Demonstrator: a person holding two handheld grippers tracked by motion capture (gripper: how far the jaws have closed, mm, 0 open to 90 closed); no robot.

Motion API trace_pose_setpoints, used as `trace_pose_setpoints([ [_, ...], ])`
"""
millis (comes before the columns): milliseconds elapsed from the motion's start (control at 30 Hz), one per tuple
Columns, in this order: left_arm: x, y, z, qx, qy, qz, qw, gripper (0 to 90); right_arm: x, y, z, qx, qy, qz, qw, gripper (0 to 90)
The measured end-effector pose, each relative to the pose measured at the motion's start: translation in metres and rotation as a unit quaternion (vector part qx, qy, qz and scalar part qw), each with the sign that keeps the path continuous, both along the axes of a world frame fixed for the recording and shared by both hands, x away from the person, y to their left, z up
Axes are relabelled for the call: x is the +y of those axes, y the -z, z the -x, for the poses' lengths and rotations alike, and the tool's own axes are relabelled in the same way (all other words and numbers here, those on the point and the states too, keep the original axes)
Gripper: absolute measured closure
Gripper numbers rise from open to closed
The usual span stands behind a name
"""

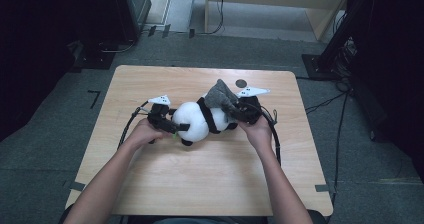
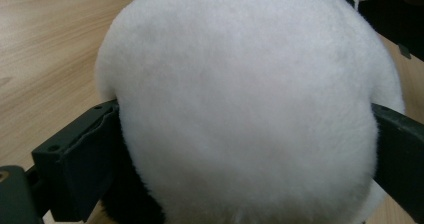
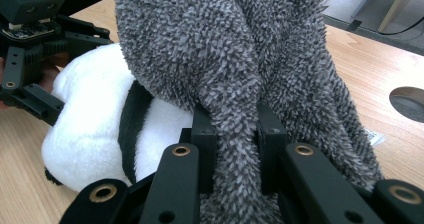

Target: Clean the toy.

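On the wooden table [image 1: 150, 184], near its middle, we see a plush panda [image 1: 197, 119] lying on its side between our two grippers. Our left gripper [image 1: 172, 128] has its jaws spread as wide as they go around the panda's white rounded end, one on each flank. Our right gripper [image 3: 234, 134] has its jaws nearly closed, pinching a fold of grey fuzzy cloth [image 3: 240, 59] that drapes over the panda.

Even overhead light on the table [image 1: 200, 184], dark room edges, soft close-up blur, little shadow
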State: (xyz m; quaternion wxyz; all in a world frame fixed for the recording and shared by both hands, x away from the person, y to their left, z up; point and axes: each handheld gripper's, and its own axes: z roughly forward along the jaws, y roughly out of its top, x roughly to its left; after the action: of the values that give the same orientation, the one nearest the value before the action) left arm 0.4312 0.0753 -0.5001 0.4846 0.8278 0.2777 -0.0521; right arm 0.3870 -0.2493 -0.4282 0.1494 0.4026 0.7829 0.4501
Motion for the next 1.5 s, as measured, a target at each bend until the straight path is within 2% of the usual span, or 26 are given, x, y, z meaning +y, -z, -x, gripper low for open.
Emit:
trace_pose_setpoints([
  [200, 0.003, 0.0, 0.004, -0.027, 0.013, 0.011, 0.9995, 7.5, 0.0, 0.0, 0.001, 0.0, 0.0, -0.002, 1.0, 77.0],
  [300, 0.002, -0.004, 0.007, -0.044, 0.017, -0.002, 0.9989, 14.9, 0.0, 0.0, 0.001, -0.002, 0.002, 0.001, 1.0, 77.1],
  [333, 0.002, -0.007, 0.009, -0.046, 0.019, -0.008, 0.9987, 19.9, 0.001, 0.0, 0.002, -0.005, 0.005, 0.005, 1.0, 77.0],
  [467, -0.002, -0.018, 0.016, -0.037, 0.009, -0.023, 0.999, 35.4, 0.001, -0.004, 0.005, -0.017, 0.024, 0.012, 0.9995, 77.2],
  [567, -0.005, -0.025, 0.021, -0.022, 0.0, -0.028, 0.9994, 43.4, -0.004, -0.012, 0.008, -0.018, 0.035, -0.001, 0.9992, 77.6],
  [633, -0.007, -0.031, 0.023, -0.009, -0.014, -0.019, 0.9997, 45.6, -0.006, -0.018, 0.011, -0.017, 0.035, -0.013, 0.9992, 77.6],
  [667, -0.007, -0.035, 0.024, 0.002, -0.028, 0.0, 0.9996, 46.6, -0.006, -0.022, 0.013, -0.018, 0.031, -0.018, 0.9992, 77.6],
  [700, -0.006, -0.038, 0.025, 0.002, -0.038, 0.009, 0.9992, 47.5, -0.005, -0.026, 0.017, -0.02, 0.028, -0.021, 0.9992, 77.6],
  [733, -0.007, -0.042, 0.027, -0.001, -0.05, 0.016, 0.9986, 48.1, -0.003, -0.029, 0.019, -0.022, 0.026, -0.023, 0.9991, 77.5],
  [800, -0.007, -0.048, 0.031, -0.014, -0.075, 0.016, 0.9969, 48.6, 0.003, -0.036, 0.026, -0.031, 0.016, -0.029, 0.999, 77.6],
  [833, -0.007, -0.049, 0.032, -0.013, -0.082, 0.018, 0.9964, 49.0, 0.008, -0.041, 0.031, -0.034, 0.008, -0.03, 0.9989, 77.6],
  [967, -0.007, -0.05, 0.036, 0.015, -0.12, 0.038, 0.992, 48.9, 0.031, -0.047, 0.043, -0.039, -0.025, -0.036, 0.9983, 77.6],
  [1067, -0.01, -0.05, 0.04, 0.026, -0.131, 0.051, 0.9897, 48.8, 0.054, -0.04, 0.05, -0.024, -0.057, -0.039, 0.9973, 77.6],
  [1200, -0.019, -0.051, 0.047, 0.012, -0.131, 0.045, 0.9903, 49.3, 0.082, -0.016, 0.055, -0.003, -0.086, -0.009, 0.9962, 78.5],
  [1233, -0.02, -0.051, 0.047, 0.011, -0.132, 0.038, 0.9905, 49.7, 0.086, -0.01, 0.058, -0.006, -0.089, -0.009, 0.996, 78.6],
  [1300, -0.019, -0.048, 0.045, 0.025, -0.132, 0.033, 0.9904, 50.0, 0.089, -0.003, 0.062, -0.014, -0.089, -0.004, 0.996, 78.7],
  [1367, -0.019, -0.047, 0.045, 0.026, -0.133, 0.037, 0.99, 50.1, 0.091, 0.002, 0.065, -0.011, -0.095, -0.006, 0.9954, 78.7],
  [1433, -0.018, -0.048, 0.043, 0.034, -0.141, 0.047, 0.9884, 50.0, 0.093, 0.005, 0.067, -0.006, -0.109, -0.007, 0.994, 78.9],
  [1500, -0.016, -0.049, 0.042, 0.04, -0.143, 0.059, 0.9871, 50.0, 0.1, 0.01, 0.07, -0.003, -0.124, 0.009, 0.9923, 78.9],
])
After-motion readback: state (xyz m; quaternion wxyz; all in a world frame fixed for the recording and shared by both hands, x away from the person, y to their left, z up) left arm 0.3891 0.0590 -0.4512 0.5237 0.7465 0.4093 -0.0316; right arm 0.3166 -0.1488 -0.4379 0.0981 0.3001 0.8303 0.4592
